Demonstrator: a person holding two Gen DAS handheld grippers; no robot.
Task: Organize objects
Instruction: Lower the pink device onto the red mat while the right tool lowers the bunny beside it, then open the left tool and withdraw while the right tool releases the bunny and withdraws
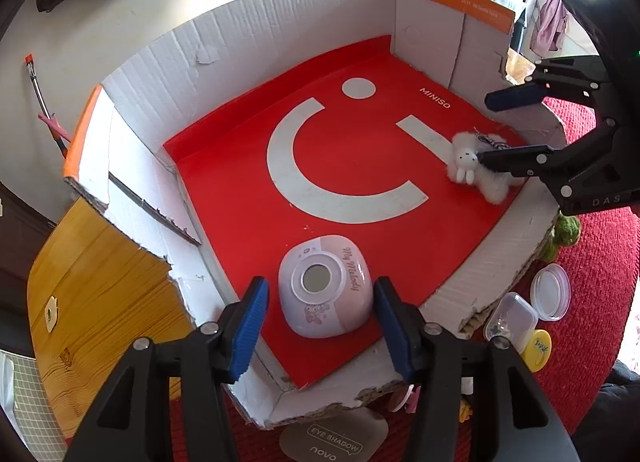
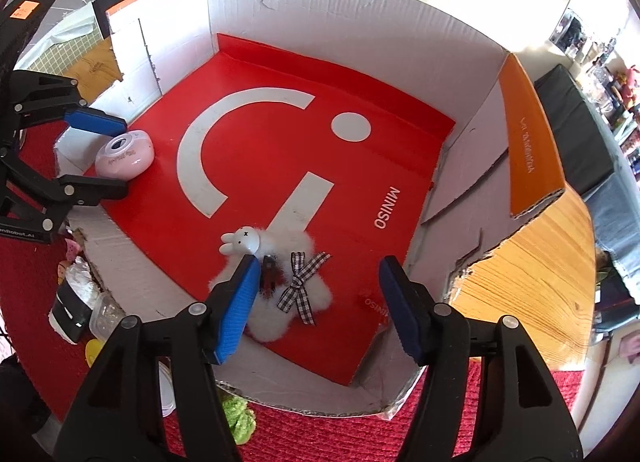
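Pink case [image 1: 326, 286] is lying upside down on the red liner near one corner of the box [image 1: 248, 22], sitting straight ahead of the left tongs [image 1: 320, 326] and between their blue pads. Pads are standing off both sides, not touching; left tongs are released. Case is roughly square with rounded corners, no clear long axis. A round window is showing in its middle.

White plush [image 2: 276, 282] is lying flat at the opposite near corner, under the right tongs [image 2: 316, 302]. Its rabbit head is pointing up-left in the right wrist view, its body running toward the near wall. A checked bow is sitting on its middle. Left pad is overlapping the plush edge; right pad is standing well clear over the red liner. Right tongs are released, nothing gripped.

Each item is nearer its own hand: case to left, plush to right. Judging both as just set down, or about to be taken.

Writing: "My Melody" on the case; "MINISO" in white on the liner [image 1: 360, 150], again at its fold. Outside the box, a tag [image 1: 334, 442] is reading "EYE SHADOW" and "novo". Red cloth is covering the tabletop [image 1: 592, 302].
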